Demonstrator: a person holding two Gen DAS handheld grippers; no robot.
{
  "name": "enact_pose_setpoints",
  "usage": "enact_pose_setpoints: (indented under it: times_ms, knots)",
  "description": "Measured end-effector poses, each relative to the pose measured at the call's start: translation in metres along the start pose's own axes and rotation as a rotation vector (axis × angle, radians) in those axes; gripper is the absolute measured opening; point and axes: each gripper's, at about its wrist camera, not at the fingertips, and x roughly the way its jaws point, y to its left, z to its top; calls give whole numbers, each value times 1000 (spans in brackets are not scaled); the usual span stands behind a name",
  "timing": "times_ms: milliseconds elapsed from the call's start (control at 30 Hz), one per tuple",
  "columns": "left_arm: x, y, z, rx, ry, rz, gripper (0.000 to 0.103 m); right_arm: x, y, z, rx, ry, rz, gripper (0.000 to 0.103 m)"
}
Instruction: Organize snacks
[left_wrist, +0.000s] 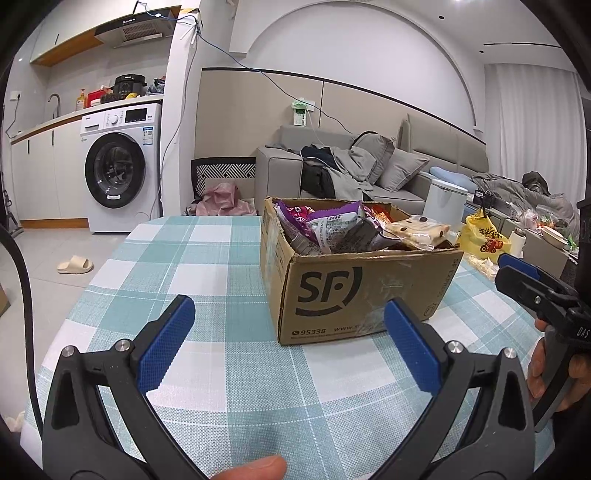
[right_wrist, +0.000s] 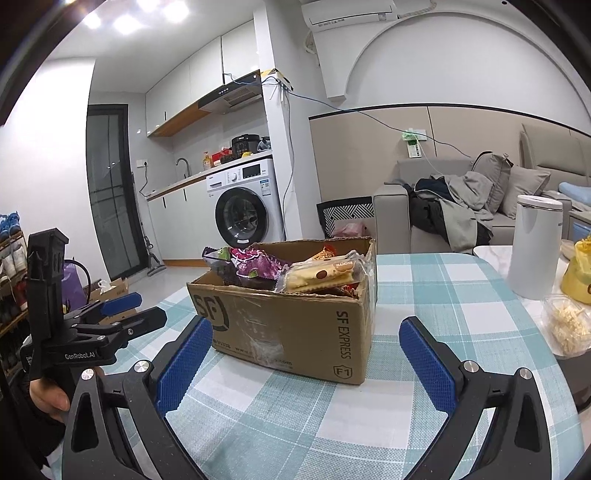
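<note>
A small flat: a washer (left_wrist: 116, 168) under a kitchen counter at 10 o'clock in the left view, a grey sofa (left_wrist: 373, 166) heaped with clothes at 1 o'clock. The surface (left_wrist: 207, 258) wears a teal-and-white check cloth. On it, just past centre, stands an open box (left_wrist: 354, 291), and the snacks (left_wrist: 340, 229) lie inside it in a loose pile: purple packets at its 10 o'clock corner, a cracker pack (right_wrist: 323, 275) toward the right.

No packets show loose on the cloth, so the snacks sit gathered in the box. That fits a job done by boxing them, or one where they wait to be taken out and sorted; the pictures do not settle which.

The left gripper (left_wrist: 288, 332) and the right gripper (right_wrist: 306, 354) both stand wide apart, holding nothing, low over the cloth at 6 o'clock of the box. A white canister (right_wrist: 533, 247), a yellow bag (left_wrist: 484, 240) and a tub of pale shreds (right_wrist: 567, 326) sit at 3 o'clock.
</note>
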Motion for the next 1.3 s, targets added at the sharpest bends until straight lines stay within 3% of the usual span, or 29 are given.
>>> enact_pose_setpoints:
  times_ms: [1300]
  knots:
    - [3,-3,-2,7,2,-4,102,0,0,-1,1,3,-1,103]
